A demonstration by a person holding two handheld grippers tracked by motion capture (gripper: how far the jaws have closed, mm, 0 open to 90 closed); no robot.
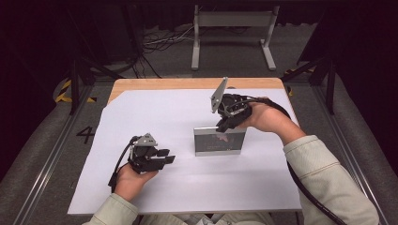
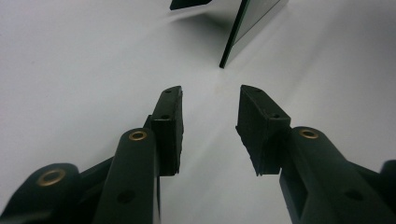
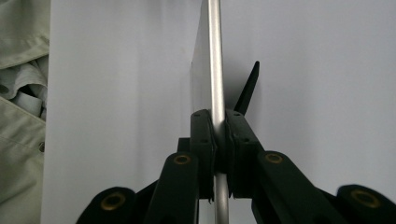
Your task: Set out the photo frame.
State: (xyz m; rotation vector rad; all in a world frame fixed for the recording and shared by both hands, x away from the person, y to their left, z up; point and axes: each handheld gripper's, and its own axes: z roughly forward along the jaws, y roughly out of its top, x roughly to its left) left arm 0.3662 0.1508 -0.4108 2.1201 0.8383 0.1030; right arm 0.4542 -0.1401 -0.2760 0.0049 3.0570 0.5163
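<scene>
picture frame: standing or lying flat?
Standing. The picture frame is upright on the white sheet, its top edge clamped in the right gripper.

lab recording bay, dark curtained walls, floor rails (image 1: pixel 44 154), hazard tape (image 1: pixel 63 91), loose cables (image 1: pixel 159 40), paper-covered table (image 1: pixel 155 84)

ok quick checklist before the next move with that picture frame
1. Right tool shut on the picture frame: ok, both pads clamp its silver top edge.
2. Frame upright on the white sheet: ok, it stands on its lower edge.
3. Black back stand folded out: ok, it angles away behind the frame; whether its tip bears on the sheet, cannot tell.
4. Left tool free: ok, jaws apart with nothing between them.
5. Left tool clear of the frame: ok, it rests on the sheet off to the side, apart from it.
6. Grip centred on the top edge: not ok, it sits nearer the frame's right end in the high view.
</scene>
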